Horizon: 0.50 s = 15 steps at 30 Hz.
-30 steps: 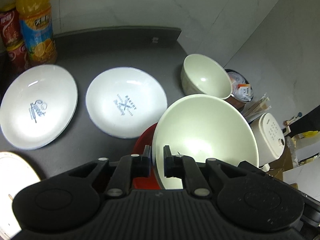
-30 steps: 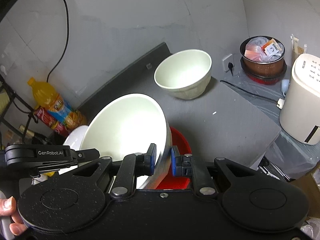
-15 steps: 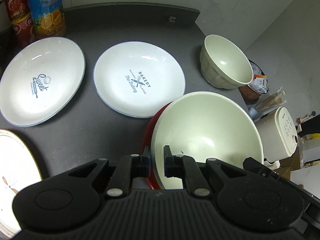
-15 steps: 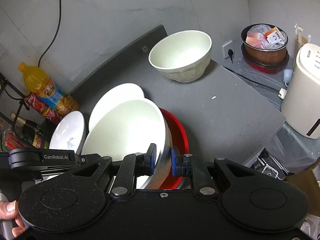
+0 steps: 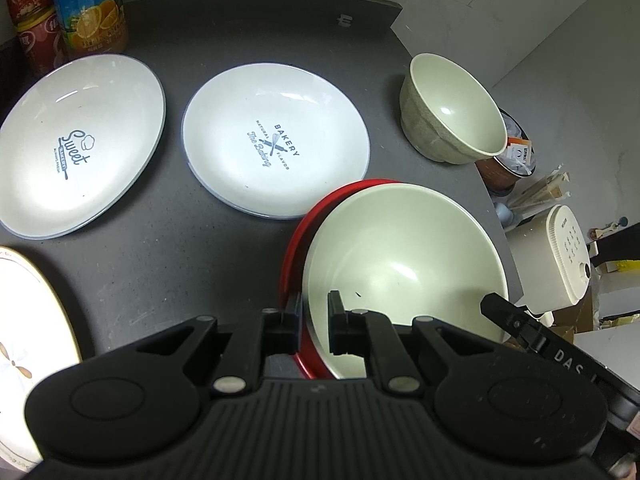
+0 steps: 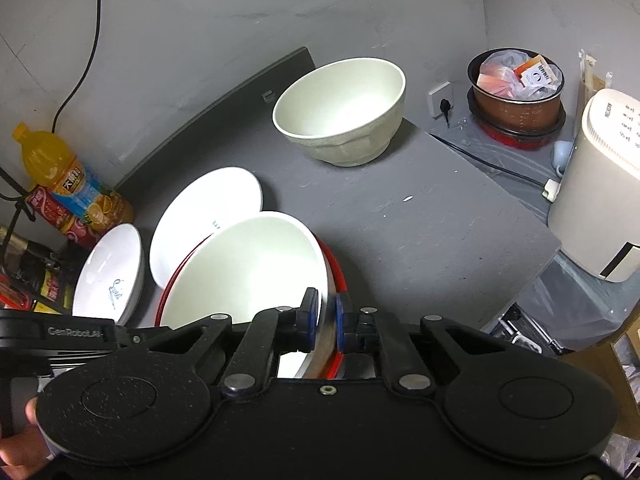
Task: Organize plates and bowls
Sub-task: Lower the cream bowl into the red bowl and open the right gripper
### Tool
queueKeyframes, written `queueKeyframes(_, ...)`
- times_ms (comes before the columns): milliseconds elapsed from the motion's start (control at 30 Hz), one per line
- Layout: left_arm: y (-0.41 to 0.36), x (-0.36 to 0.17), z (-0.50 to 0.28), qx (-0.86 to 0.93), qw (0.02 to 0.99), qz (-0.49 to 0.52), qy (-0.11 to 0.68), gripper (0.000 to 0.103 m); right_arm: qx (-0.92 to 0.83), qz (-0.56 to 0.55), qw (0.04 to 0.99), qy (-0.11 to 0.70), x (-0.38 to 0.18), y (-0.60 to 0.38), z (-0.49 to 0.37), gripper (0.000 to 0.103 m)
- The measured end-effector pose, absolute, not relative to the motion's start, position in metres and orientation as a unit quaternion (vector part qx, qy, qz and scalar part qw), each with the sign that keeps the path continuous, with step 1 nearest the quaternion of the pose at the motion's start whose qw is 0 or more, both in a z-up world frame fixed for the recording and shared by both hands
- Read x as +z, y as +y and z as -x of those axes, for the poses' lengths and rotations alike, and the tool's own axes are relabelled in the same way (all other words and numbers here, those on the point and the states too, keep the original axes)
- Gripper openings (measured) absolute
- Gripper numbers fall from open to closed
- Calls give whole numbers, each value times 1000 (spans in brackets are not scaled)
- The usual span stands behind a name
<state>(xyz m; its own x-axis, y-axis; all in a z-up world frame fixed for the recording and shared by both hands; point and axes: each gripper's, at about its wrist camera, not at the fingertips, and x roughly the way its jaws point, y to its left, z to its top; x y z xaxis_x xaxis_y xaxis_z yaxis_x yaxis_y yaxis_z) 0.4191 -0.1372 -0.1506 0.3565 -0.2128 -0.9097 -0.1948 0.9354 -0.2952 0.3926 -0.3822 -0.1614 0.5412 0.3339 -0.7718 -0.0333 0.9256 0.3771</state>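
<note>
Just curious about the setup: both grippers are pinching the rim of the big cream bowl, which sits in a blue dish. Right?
Nearly. The dish under the big cream bowl is red, not blue, as the left wrist view shows. Both the left gripper and right gripper do pinch its rim.

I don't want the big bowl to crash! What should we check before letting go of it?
1. Left gripper clamped on the big bowl rim: ok.
2. Right gripper clamped on the opposite rim: ok.
3. Bowl sits inside the red dish: ok.
4. Bowl fully resting, not tilted: cannot tell.
5. Bakery plate apart from the red dish: cannot tell, edges look very close.
6. Small bowl out of the way: ok.
</note>
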Motion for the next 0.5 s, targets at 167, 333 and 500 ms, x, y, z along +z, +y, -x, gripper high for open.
queueKeyframes(167, -134, -139, -416, -10, 812, 166, 560, 17, 99, -150, 867, 464, -161, -379, -391, 7)
queueKeyframes(333, -125, -135, -412, -8, 816, 169, 553, 23, 88, -128, 870, 468, -158, -374, -390, 8)
queueKeyframes(500, -122, -129, -411, -11, 819, 170, 548, 26, 86, -136, 874, 459, -150, -379, -388, 9)
